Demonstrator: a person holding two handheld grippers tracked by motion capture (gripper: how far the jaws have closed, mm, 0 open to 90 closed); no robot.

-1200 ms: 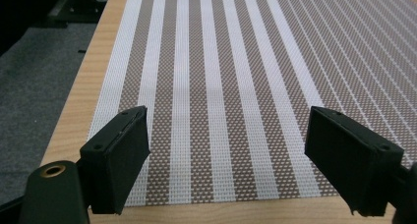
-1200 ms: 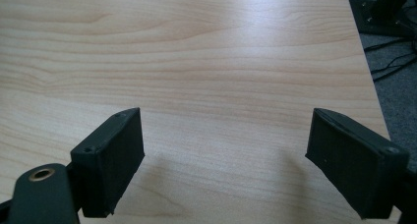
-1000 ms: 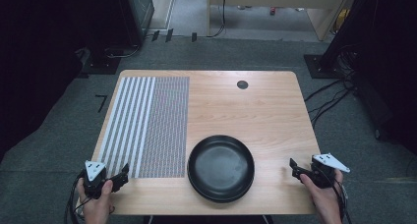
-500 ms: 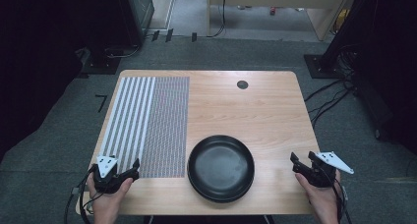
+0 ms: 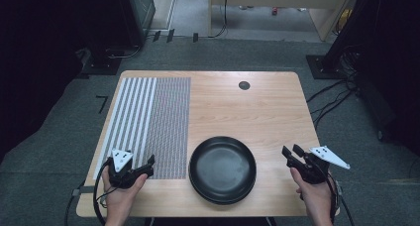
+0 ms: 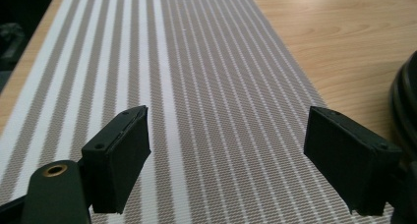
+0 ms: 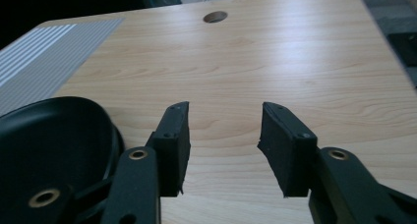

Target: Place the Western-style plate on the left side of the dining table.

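Hovering over the striped mat's [image 5: 148, 124] near end by the worktop's [image 5: 257, 112] front-left corner, the left hand-held gripper [image 5: 146, 165] gapes wide, empty. The black plate [image 5: 223, 169] sits mid-front edge. Near the front-right corner, the right hand-held gripper [image 5: 292, 151] has just been closing, nothing between its jaws.

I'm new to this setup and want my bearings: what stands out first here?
A black plate sits at the near edge of the wooden table, between the two hand-held grippers. Left of it lies a striped mat, with the left gripper open over its near end. The right gripper hangs beside the plate, its fingers just closing on nothing.
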